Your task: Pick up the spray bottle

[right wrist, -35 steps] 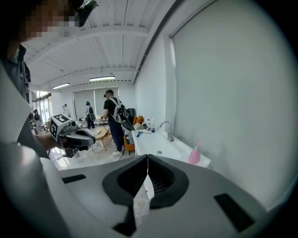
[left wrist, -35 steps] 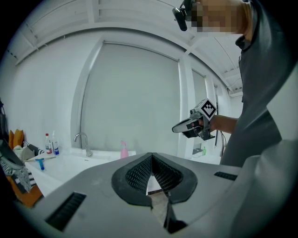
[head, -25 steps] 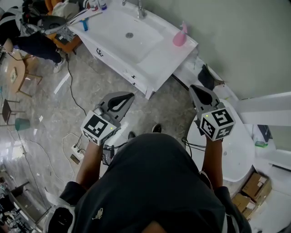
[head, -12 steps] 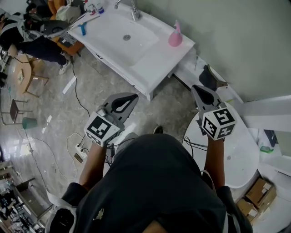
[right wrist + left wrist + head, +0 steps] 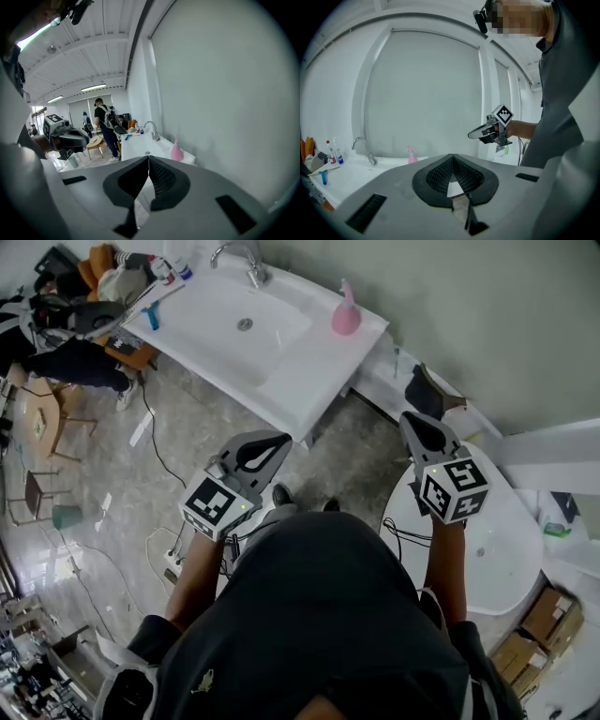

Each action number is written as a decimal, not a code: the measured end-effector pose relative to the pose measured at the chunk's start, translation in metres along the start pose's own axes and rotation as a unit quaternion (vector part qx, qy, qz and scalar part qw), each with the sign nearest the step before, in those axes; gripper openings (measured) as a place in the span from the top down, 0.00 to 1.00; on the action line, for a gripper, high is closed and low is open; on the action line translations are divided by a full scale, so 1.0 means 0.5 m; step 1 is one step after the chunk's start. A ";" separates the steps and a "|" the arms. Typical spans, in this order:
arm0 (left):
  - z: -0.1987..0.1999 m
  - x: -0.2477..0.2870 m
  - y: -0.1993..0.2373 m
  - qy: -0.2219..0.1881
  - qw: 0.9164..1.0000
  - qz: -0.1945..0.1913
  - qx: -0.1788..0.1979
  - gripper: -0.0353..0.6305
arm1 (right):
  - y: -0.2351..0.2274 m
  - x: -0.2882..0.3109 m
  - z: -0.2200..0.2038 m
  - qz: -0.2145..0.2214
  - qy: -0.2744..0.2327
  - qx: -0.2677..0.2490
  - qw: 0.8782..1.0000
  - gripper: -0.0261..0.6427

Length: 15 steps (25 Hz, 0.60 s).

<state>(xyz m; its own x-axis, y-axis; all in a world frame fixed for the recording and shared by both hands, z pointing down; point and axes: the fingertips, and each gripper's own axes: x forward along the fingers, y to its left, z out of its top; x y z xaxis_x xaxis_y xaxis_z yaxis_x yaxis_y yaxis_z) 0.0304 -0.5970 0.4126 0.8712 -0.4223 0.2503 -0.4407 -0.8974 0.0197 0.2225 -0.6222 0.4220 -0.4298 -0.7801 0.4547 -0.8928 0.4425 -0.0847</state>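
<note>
1. Two hand-held grippers are jutting forward from a person in a dark shirt, who is standing on a grey marbled floor.
2. On the left, the left gripper is pointing toward the near edge of a white vanity. Its jaws are meeting tip to tip and are gripping nothing.
3. On the right, the right gripper is pointing toward the wall, with an oval white basin lying below it. Its jaws are likewise pressed together and are carrying nothing.
4. Low on the near left, a white power strip is lying on the floor with cables trailing from it.
5. Beyond the grippers, the vanity is stretching from far left to right, with its sink bowl sitting ahead of a chrome faucet.
6. At the vanity's far right corner, the pink spray bottle is standing upright close to the wall, right of the sink bowl and well apart from both grippers.
7. At the vanity's far left end, small bottles and a blue toothbrush are resting, and another person is standing just beyond them.
</note>
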 end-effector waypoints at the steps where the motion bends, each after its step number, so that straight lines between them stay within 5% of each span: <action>1: 0.005 0.001 0.008 -0.003 1.000 -0.005 0.002 0.94 | 0.002 0.001 0.003 -0.003 -0.001 0.004 1.000 0.95; 15: -0.010 -0.039 0.163 -0.008 0.999 -0.036 0.005 0.94 | 0.058 0.111 0.066 -0.031 0.005 0.007 0.999 0.95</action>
<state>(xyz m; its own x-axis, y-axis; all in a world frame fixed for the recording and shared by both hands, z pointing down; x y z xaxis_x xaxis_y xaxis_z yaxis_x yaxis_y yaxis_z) -0.0234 -0.6614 0.4139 0.9038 -0.3584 0.2339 -0.3746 -0.9268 0.0273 0.1681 -0.6673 0.4156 -0.3728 -0.8007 0.4689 -0.9192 0.3879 -0.0683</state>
